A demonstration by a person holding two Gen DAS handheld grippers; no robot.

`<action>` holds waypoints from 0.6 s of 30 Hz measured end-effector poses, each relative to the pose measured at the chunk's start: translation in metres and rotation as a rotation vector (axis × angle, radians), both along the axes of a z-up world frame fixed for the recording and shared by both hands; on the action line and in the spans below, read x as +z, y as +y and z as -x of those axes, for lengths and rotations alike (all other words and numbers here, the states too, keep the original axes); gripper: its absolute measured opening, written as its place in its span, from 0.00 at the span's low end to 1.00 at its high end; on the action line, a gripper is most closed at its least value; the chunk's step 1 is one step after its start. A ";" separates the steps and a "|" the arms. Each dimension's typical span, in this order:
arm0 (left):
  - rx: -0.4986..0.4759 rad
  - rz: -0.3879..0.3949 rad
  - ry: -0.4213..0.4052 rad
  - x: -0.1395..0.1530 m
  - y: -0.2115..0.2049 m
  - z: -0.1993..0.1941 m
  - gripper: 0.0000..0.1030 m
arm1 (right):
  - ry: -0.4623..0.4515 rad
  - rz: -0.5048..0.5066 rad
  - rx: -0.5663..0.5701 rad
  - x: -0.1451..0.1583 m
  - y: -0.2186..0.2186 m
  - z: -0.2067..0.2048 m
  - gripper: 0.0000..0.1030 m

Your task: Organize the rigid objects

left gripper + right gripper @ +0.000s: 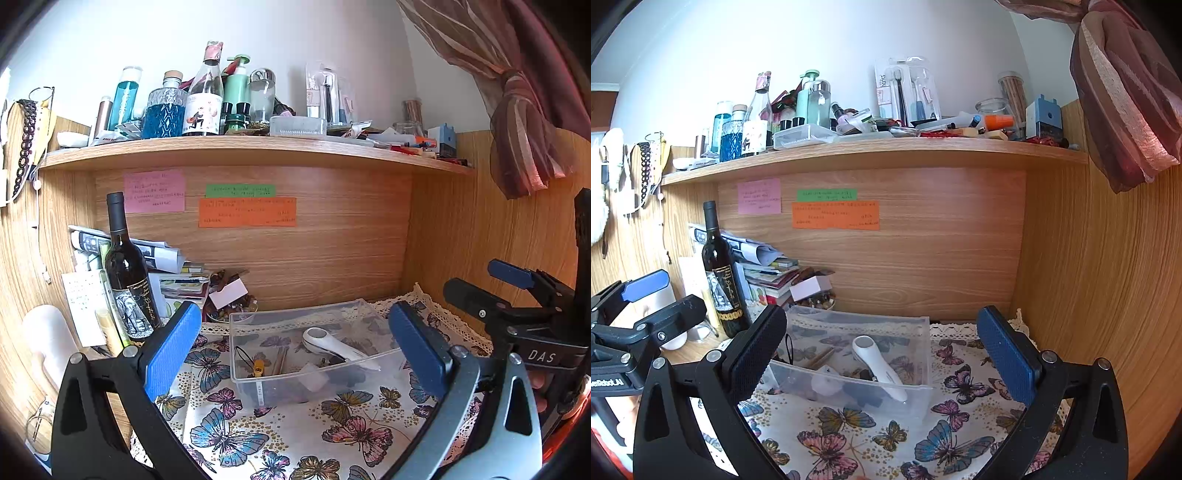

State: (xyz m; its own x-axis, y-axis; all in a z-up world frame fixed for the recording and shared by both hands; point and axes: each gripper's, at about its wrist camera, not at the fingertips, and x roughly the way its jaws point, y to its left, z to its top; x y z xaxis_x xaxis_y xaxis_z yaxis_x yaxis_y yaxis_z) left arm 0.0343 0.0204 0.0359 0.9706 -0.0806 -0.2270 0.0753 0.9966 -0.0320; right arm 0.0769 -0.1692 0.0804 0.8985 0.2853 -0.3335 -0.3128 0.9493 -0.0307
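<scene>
Both grippers hover over the butterfly cloth (pixel 295 435) on the worktop, and neither one is carrying anything. The left gripper (pixel 295 343) has its blue fingers (pixel 170 347) spread wide, released, nothing between them. The right gripper (pixel 882 354) is the same story: spread apart and empty.

Dead ahead of both sits the clear plastic bin (pixel 258 384), resting on the cloth near the back panel of the desk nook. Inside it lies the white handheld device (pixel 332 347), its round head toward the back wall and its tapered handle running forward and to the right, the tip resting against the bin's front wall. Small bits share the bin, a yellow piece (pixel 258 366) among them; what they are is hard to make out.

In the right wrist view the bin (pixel 923 398) sits low and centred between the fingers, the device (pixel 877 363) angled diagonally across the gap. Neither arm looks clearly nearer. A grab at the handle would probably mean turning the fingers across that diagonal. The wine bottle (pixel 127 273) stands off to the left, well apart from the bin.
</scene>
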 end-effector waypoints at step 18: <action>-0.006 -0.004 0.000 0.000 -0.002 -0.001 1.00 | 0.000 0.000 0.003 0.000 0.000 0.000 1.00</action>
State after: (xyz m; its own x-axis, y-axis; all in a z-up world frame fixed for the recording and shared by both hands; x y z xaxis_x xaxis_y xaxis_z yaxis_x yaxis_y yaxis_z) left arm 0.0352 0.0181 0.0354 0.9701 -0.0859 -0.2272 0.0816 0.9963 -0.0282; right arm 0.0767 -0.1692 0.0804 0.8978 0.2878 -0.3334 -0.3156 0.9484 -0.0312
